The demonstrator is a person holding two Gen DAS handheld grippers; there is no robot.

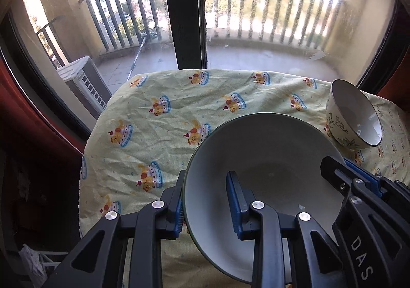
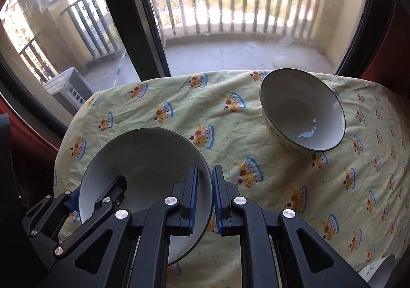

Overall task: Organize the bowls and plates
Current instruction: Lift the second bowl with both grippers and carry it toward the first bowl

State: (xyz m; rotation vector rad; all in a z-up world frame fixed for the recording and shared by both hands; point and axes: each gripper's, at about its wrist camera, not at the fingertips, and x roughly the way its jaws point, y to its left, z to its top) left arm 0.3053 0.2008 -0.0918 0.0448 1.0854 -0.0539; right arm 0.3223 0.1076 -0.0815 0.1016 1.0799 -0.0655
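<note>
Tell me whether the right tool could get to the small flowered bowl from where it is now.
Probably not straight away: the right tool sits astride the rim of the big bowl, as does the left tool. Once it lets go, only bare tablecloth lies between it and the small bowl.

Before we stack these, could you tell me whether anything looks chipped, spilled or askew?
No chips or spills show. The cloth is wrinkled. The large bowl is tilted, both grippers' fingers straddling its rim. The small bowl stands upright, apart.
</note>
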